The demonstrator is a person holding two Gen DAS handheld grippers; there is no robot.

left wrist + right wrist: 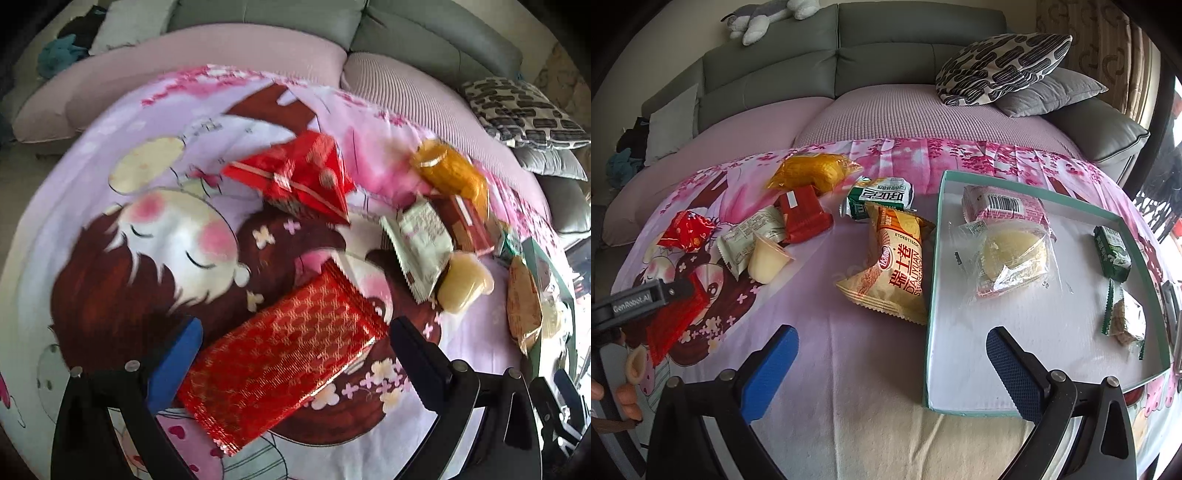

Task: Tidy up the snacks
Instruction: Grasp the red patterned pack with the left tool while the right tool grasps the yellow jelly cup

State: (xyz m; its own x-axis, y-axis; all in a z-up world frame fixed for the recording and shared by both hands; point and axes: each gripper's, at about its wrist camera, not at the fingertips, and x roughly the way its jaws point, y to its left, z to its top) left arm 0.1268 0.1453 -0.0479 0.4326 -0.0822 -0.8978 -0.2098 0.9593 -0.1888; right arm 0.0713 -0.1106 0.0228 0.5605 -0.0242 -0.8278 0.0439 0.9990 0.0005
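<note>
My left gripper [295, 354] straddles the red packet [284, 354], jaws wide, nothing pinched yet. My right gripper [892, 360] hangs spread and empty beside the box [932, 295], ready to sort.

The left gripper [295, 354] has its jaws spread wide, fingers at seven and five o'clock. The right gripper [890, 365] is likewise spread wide, left hand [613, 391] at nine o'clock.

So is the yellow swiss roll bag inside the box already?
No, the yellow swiss roll bag lies on the cloth just outside the box's left wall.
</note>
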